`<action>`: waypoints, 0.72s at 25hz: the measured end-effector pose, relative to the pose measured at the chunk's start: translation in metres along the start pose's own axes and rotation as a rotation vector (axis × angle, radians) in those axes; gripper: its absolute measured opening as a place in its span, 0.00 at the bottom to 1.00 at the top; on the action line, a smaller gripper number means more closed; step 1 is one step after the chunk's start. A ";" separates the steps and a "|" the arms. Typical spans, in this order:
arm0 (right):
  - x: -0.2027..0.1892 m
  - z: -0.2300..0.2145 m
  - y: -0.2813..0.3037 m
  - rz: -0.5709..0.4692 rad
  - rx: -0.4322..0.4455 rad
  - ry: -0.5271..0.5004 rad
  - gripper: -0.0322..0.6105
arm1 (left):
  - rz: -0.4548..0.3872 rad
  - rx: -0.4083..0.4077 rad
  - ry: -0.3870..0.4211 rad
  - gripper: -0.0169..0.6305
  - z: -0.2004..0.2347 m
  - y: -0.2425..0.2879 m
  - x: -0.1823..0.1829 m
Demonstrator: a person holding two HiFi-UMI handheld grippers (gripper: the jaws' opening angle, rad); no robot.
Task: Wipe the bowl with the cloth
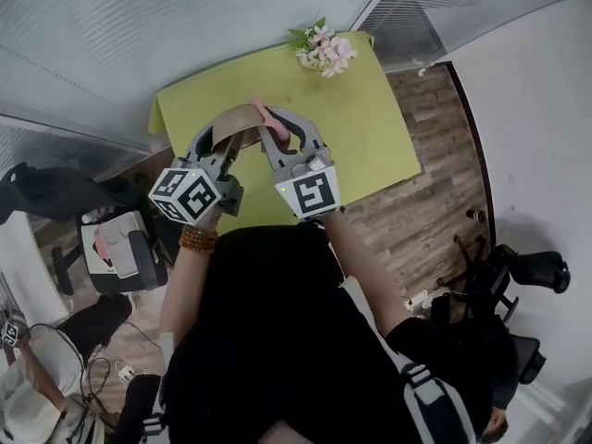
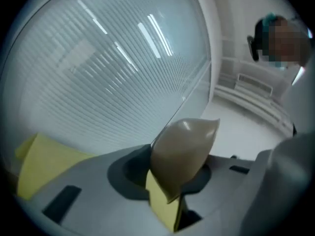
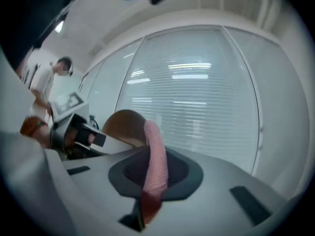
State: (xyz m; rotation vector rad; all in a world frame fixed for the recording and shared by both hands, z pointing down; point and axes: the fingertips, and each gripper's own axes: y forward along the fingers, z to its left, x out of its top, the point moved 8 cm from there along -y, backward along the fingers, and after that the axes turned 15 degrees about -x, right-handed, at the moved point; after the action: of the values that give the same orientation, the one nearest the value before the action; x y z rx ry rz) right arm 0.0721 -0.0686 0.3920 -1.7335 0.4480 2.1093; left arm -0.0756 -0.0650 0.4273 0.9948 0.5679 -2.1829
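Observation:
Both grippers are held up over the yellow-green table [image 1: 370, 128], pointing level toward the blinds. My left gripper [image 1: 222, 135] is shut on the rim of a tan bowl [image 1: 236, 118], which stands on edge between its jaws. In the left gripper view the bowl [image 2: 182, 149] fills the gap of that gripper [image 2: 172, 183]. My right gripper [image 1: 282, 129] is shut on a pink cloth [image 1: 269, 120]. In the right gripper view the cloth [image 3: 155, 156] sticks up from the jaws [image 3: 149, 183], close beside the bowl [image 3: 123, 126], whose hollow faces it.
A small bunch of flowers [image 1: 324, 52] lies at the table's far edge. Glass walls with blinds [image 1: 139, 35] run behind the table. Office chairs stand at the left [image 1: 116, 248] and right [image 1: 518, 276] on the wooden floor. A person [image 3: 49, 82] stands off to the left.

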 end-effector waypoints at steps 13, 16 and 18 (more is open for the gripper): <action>-0.007 -0.040 -0.010 0.157 0.007 0.086 0.09 | 0.246 -0.044 0.098 0.45 -0.008 0.021 -0.029; -0.002 -0.026 -0.013 0.136 0.036 -0.334 0.09 | 0.346 0.054 0.219 0.24 -0.007 0.021 -0.027; 0.001 -0.015 -0.014 0.118 0.044 -0.433 0.10 | 0.380 0.083 0.200 0.10 -0.003 0.021 -0.030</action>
State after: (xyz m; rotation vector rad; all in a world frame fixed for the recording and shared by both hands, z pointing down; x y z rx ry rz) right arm 0.0918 -0.0634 0.3879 -1.1996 0.4720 2.4503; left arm -0.0443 -0.0660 0.4468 1.2623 0.3444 -1.7956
